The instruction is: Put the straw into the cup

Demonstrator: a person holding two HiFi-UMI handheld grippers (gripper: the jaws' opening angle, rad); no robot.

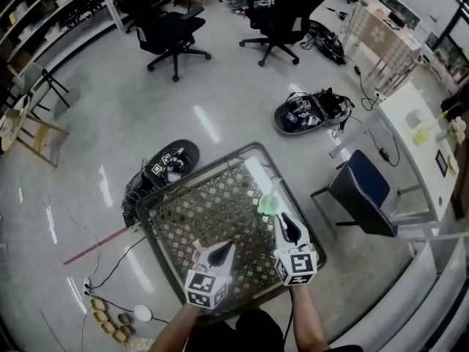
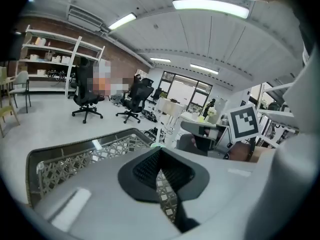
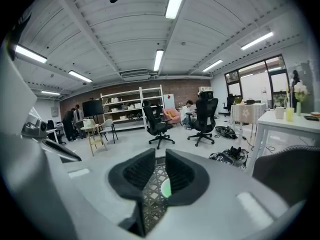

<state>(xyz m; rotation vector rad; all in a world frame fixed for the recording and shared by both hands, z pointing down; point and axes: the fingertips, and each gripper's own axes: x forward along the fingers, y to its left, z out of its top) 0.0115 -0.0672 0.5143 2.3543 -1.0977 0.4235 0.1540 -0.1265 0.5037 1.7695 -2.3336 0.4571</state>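
Note:
A small green cup [image 1: 268, 205] stands on the lattice table [image 1: 190, 211] near its right edge, and a thin pale straw [image 1: 273, 190] seems to stick up out of it. My right gripper [image 1: 289, 226] hovers just in front of the cup; its jaws stand a little apart with nothing between them. Through that gap in the right gripper view [image 3: 160, 171] the green cup [image 3: 165, 188] shows. My left gripper [image 1: 225, 249] hangs over the table's near middle, left of the cup, tips together and empty. In the left gripper view [image 2: 160, 156] the cup [image 2: 156, 145] peeks just over the jaws.
A blue chair [image 1: 360, 187] stands right of the table. Bags lie on the floor behind it [image 1: 311, 113] and at its left corner [image 1: 173, 161]. A red rod [image 1: 95, 246] and cables lie on the floor at left. Office chairs [image 1: 172, 31] stand farther back.

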